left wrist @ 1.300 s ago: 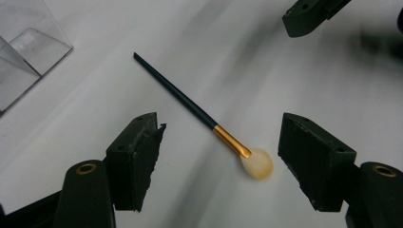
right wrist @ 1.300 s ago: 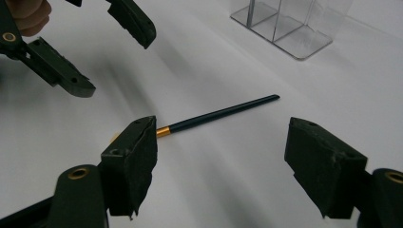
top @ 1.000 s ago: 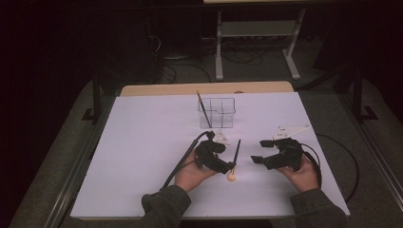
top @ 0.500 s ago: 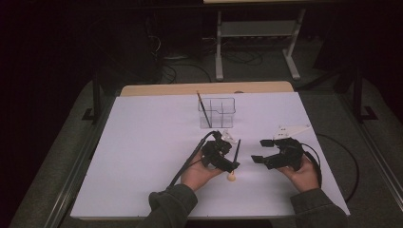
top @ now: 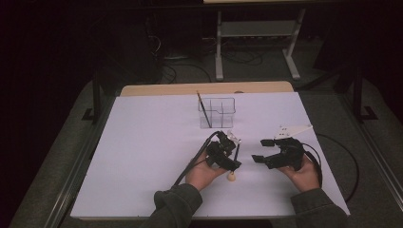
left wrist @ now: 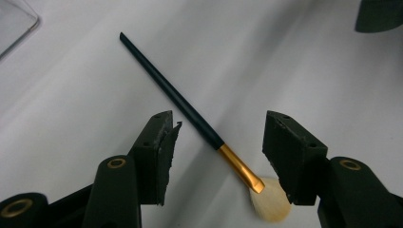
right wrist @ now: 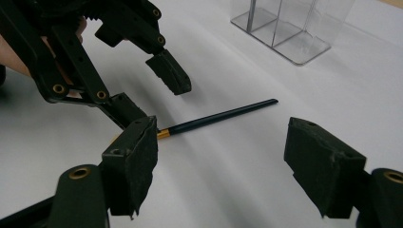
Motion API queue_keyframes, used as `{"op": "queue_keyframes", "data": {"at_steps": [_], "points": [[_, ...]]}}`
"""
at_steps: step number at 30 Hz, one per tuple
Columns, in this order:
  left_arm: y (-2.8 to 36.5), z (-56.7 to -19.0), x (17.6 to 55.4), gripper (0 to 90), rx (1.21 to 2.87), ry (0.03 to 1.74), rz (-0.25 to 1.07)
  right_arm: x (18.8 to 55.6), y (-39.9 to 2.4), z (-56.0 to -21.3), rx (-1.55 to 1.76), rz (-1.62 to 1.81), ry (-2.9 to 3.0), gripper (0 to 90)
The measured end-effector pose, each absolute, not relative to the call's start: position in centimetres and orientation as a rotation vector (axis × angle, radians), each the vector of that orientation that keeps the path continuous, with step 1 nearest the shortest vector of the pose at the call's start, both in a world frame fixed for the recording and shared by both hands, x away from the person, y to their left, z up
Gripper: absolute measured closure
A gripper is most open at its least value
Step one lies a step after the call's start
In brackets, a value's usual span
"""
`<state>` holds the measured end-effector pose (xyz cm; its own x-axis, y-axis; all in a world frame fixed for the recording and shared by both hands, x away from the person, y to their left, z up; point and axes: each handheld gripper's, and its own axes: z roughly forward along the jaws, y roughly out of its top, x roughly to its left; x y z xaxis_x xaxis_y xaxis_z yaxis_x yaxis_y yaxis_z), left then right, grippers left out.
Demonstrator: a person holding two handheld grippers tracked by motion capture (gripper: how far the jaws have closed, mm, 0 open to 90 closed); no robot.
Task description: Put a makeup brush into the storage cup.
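A makeup brush point(left wrist: 176, 97) with a dark handle, gold ferrule and pale bristles lies flat on the white table point(top: 142, 152). My left gripper point(left wrist: 221, 128) hangs over it, one jaw on each side of the ferrule end. Its jaws have just been closing with the brush between them, and the pads do not touch it. From above, the left gripper point(top: 232, 161) sits over the brush point(top: 236, 154) at the table's front middle. The right gripper point(top: 260, 150) rests just right of it, open and holding nothing. The right gripper view shows the brush point(right wrist: 223, 115) between the right gripper point(right wrist: 223, 142) and the left gripper point(right wrist: 154, 95).
A clear divided organizer point(top: 217, 111) stands behind the grippers with another dark brush point(top: 204, 110) upright in its left compartment. A cable point(top: 347, 166) loops off the table's right side. A metal rack point(top: 256, 33) stands on the floor beyond the far edge.
The left gripper has shifted slightly toward the far right, over the brush. The right gripper has stayed put.
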<state>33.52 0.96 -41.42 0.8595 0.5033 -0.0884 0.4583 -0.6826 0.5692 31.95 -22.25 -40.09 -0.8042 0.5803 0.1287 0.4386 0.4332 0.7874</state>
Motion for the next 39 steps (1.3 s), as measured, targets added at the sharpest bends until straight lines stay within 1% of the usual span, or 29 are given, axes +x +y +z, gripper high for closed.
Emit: {"op": "queue_keyframes", "data": {"at_steps": [4,9,15,23,35,39], "points": [[0.8,-41.6,33.6,45.7,2.442,0.699,0.079,32.0,-22.3,-40.1,0.911,1.306,2.523,25.8],[0.5,-41.8,33.6,46.7,2.458,0.701,0.093,32.0,-22.3,-40.1,0.913,1.307,2.524,25.8],[0.1,-42.1,33.6,50.0,2.471,0.714,0.095,32.0,-22.3,-40.2,0.907,1.305,2.528,26.0],[0.0,-42.3,33.6,57.0,2.484,0.717,0.131,32.0,-22.2,-40.2,0.905,1.308,2.534,26.3],[-0.3,-42.7,33.6,61.1,2.519,0.740,0.142,32.0,-22.2,-40.2,0.890,1.312,2.528,26.3],[-0.4,-42.8,33.5,63.9,2.536,0.744,0.179,31.9,-22.2,-40.1,0.893,1.300,2.533,26.3]]}}
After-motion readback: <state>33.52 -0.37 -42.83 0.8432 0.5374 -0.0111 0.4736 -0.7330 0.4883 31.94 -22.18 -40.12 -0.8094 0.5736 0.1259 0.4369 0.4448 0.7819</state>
